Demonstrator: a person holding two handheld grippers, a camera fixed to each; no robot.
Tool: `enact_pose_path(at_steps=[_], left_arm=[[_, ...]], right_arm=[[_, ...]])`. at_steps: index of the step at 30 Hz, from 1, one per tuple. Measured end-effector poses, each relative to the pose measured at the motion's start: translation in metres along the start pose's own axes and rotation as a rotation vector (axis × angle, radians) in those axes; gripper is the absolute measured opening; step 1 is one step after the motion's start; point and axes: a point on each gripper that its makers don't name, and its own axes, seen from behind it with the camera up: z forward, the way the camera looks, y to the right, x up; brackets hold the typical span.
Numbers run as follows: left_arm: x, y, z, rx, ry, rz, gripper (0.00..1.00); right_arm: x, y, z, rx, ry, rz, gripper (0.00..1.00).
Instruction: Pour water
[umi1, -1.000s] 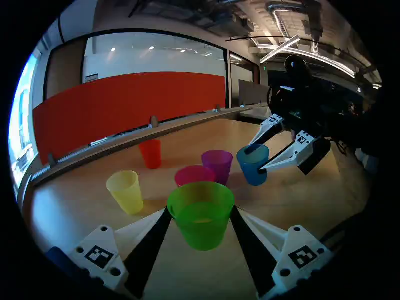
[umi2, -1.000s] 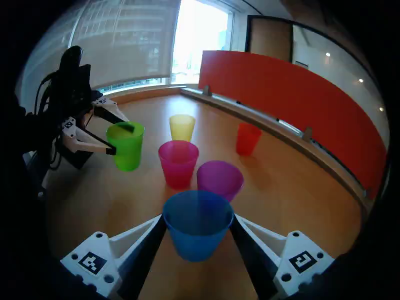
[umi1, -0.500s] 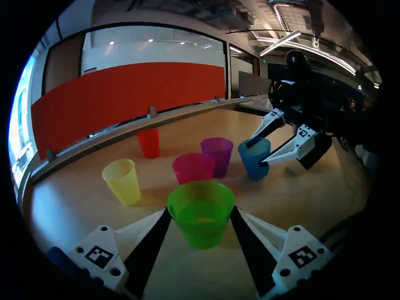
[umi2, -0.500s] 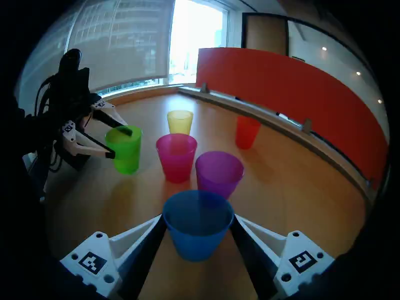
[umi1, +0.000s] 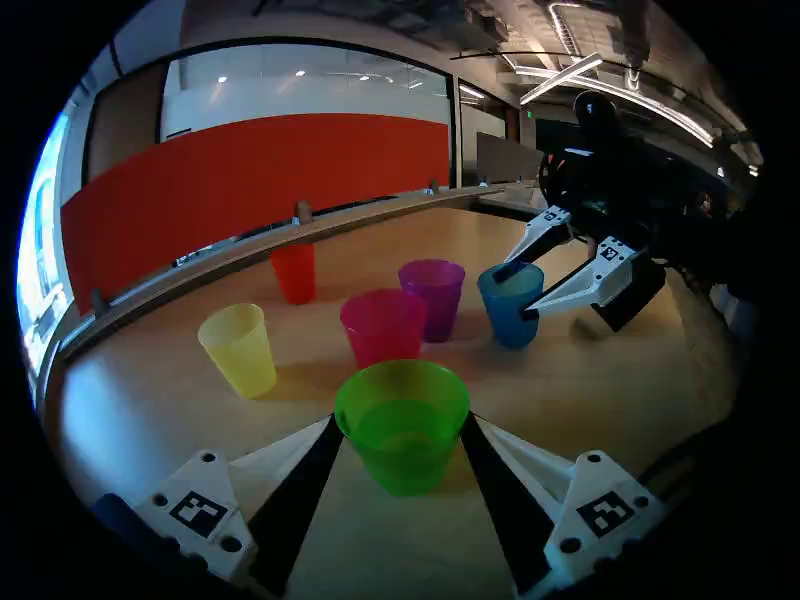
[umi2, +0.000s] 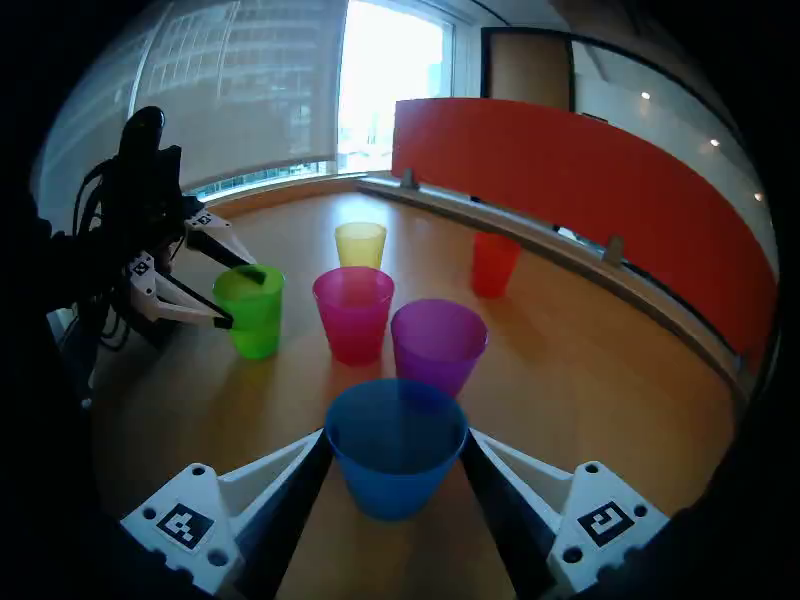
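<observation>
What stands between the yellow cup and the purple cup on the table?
The pink cup stands upright between the yellow cup and the purple cup, nearer the purple one. The left gripper view shows this plainly.

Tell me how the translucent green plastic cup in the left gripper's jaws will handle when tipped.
The translucent green plastic cup looks thin-walled, so it may flex if squeezed hard. A darker band inside suggests liquid: probably bottom-heavy, apt to slosh. Its sides widen upward, which should resist slipping down through the jaws.
</observation>
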Motion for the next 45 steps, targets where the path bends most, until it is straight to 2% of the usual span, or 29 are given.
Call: enact_pose_path(at_steps=[11,18,27,35,39,45], left_arm=[[-0.006,0.002,-0.001,-0.002,-0.030,0.002,0.85],[-0.009,0.004,-0.002,0.001,-0.058,0.023,0.85],[-0.010,0.003,-0.002,0.005,-0.074,0.019,0.85],[-0.010,0.002,-0.002,0.009,-0.086,0.033,0.86],[-0.012,0.003,-0.002,0.007,-0.096,0.031,0.86],[-0.019,0.001,-0.002,0.015,-0.116,0.030,0.88]], right_arm=[[-0.004,-0.002,-0.004,-0.007,0.000,-0.001,0.91],[-0.007,-0.002,-0.008,-0.009,-0.015,-0.008,0.92],[-0.013,-0.003,-0.009,-0.019,-0.034,-0.020,0.93],[-0.026,-0.001,-0.009,-0.038,-0.059,-0.037,0.95],[-0.027,-0.001,-0.009,-0.040,-0.061,-0.032,1.00],[-0.028,0.001,-0.011,-0.050,-0.061,-0.025,1.00]])
